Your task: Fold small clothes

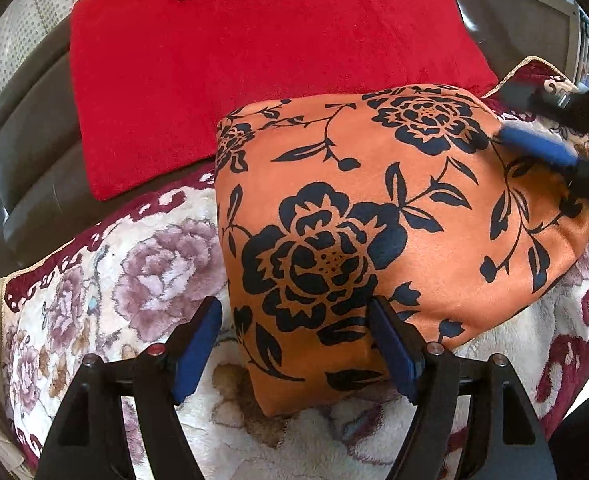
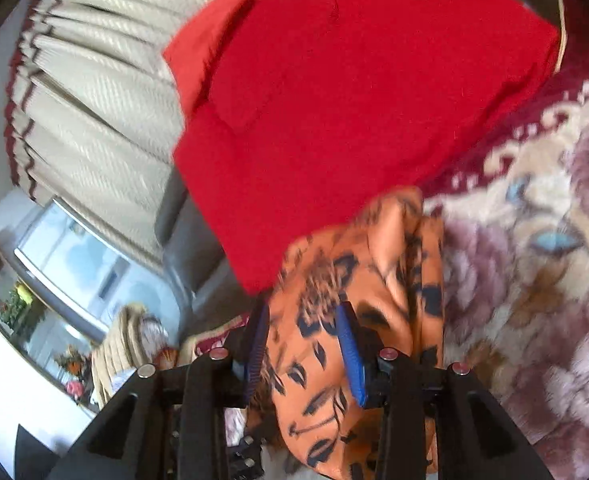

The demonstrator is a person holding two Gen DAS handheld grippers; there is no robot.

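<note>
Both grippers, L & R, spread over orange cloth (folded).

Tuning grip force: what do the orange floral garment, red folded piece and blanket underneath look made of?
Orange floral garment: likely velvety or suede-like fabric, matte nap with soft sheen. Red folded piece: probably fleece or velour, fine fuzzy matte surface. Blanket: plush pile, visible tufted fibres.

No readable txt, labels, brands, nos. or signs in either view. Only printed patterns, no lettering: black flowers on the orange cloth, mauve blooms on the plush blanket. Right wrist view too blurred to read anything on the shelf items at 8 o'clock.
</note>
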